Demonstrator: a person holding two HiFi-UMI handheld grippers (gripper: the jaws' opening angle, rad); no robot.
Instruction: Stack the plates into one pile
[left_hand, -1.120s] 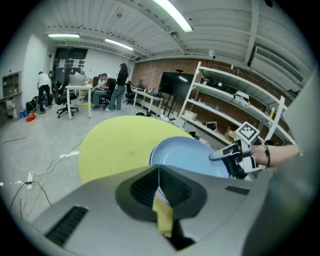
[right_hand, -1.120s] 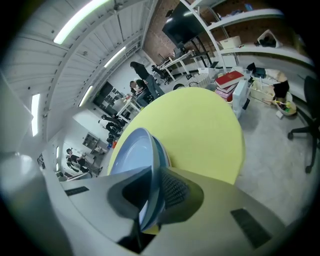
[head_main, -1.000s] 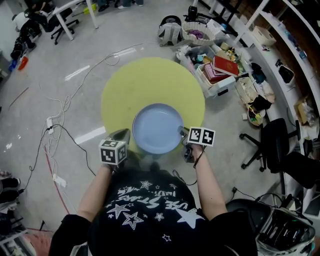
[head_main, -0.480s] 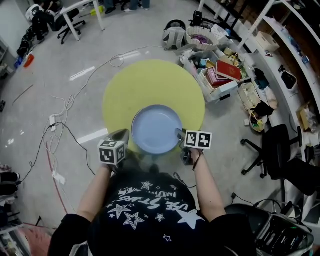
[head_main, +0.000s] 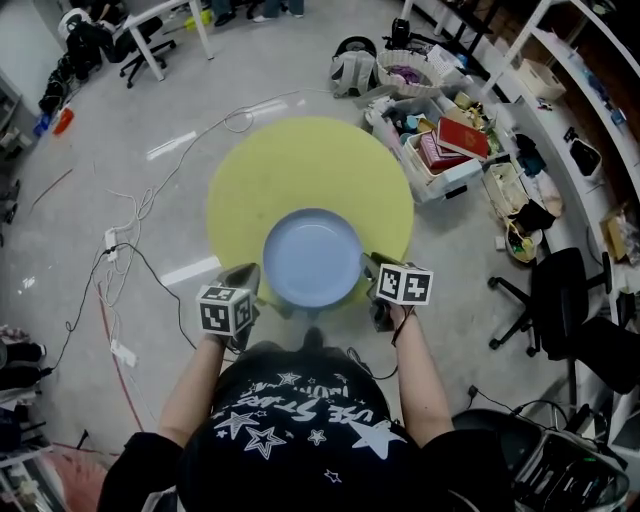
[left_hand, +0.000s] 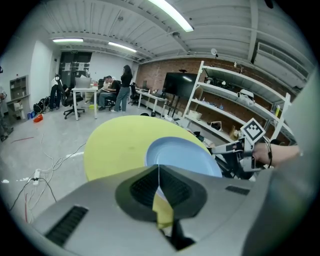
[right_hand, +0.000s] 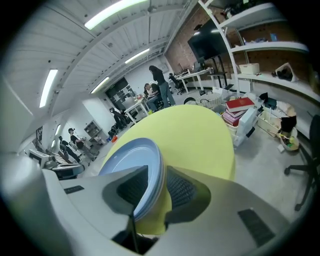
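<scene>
Plates down on the pile, right grip letting go

The right tongs (head_main: 371, 269) have just been opening and stand wide, the blue plates' (head_main: 312, 257) near rim loose between them, likely a release; the left tongs (head_main: 246, 272) are pressed together, empty, just beside the opposite rim; the plates lie at the round yellow tabletop's (head_main: 300, 160) near edge; beyond, grey floor (head_main: 150, 110), cables (head_main: 118, 248), cluttered crates (head_main: 440, 150).

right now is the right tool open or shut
Open. The right tool has just been opening its jaws; they stand apart with the blue plates between them.
</scene>
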